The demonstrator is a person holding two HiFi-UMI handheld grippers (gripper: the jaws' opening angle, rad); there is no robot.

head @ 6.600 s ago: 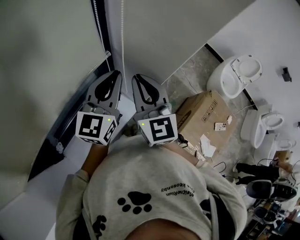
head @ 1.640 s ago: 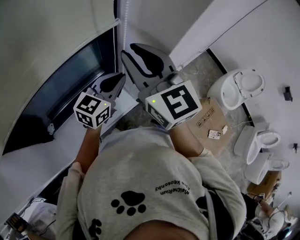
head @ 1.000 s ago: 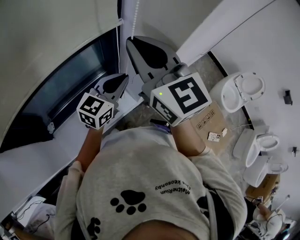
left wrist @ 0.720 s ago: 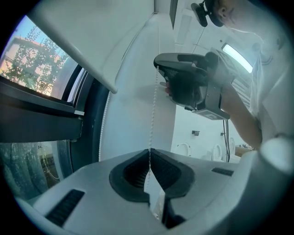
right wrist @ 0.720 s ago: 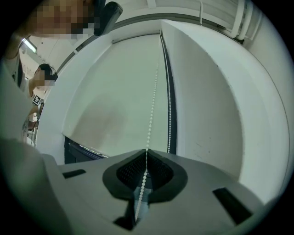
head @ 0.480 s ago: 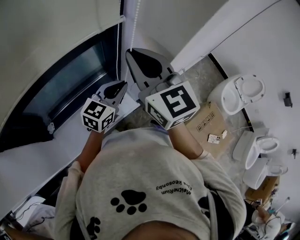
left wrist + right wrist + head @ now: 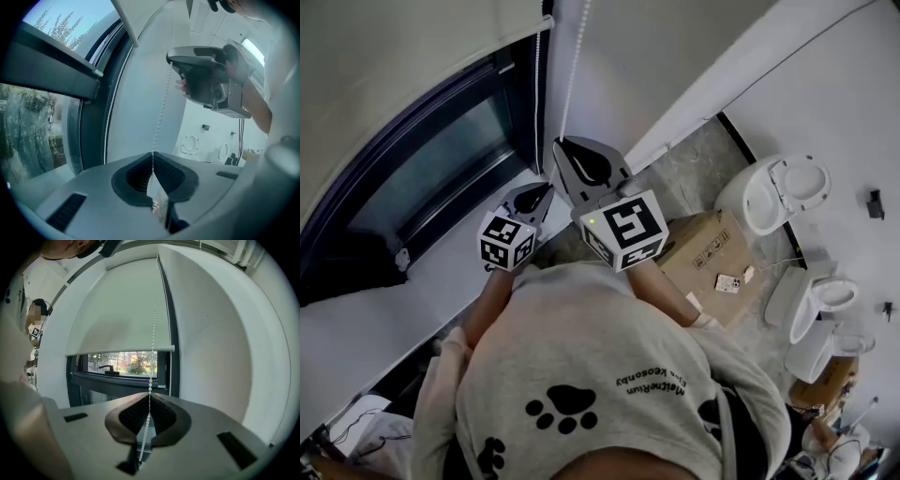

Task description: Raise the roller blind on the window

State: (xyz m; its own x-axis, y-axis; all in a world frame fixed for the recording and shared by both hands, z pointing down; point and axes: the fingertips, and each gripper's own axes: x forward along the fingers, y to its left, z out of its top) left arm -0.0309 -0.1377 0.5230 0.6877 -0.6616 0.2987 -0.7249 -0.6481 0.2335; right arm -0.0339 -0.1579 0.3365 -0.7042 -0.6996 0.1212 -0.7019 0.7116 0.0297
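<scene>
White bead chain (image 7: pixel 153 319) | runs vertical | clamped: left tongs (image 7: pixel 152 153); right tongs (image 7: pixel 150 392)

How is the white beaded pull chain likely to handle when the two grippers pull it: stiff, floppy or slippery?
Probably floppy: below the shut right gripper the white beaded pull chain dangles loose, though above it runs straight. Likely light: thin, tiny beads. Slipping seems unlikely: beads catch in the ribbed fingers of the left gripper.
</scene>
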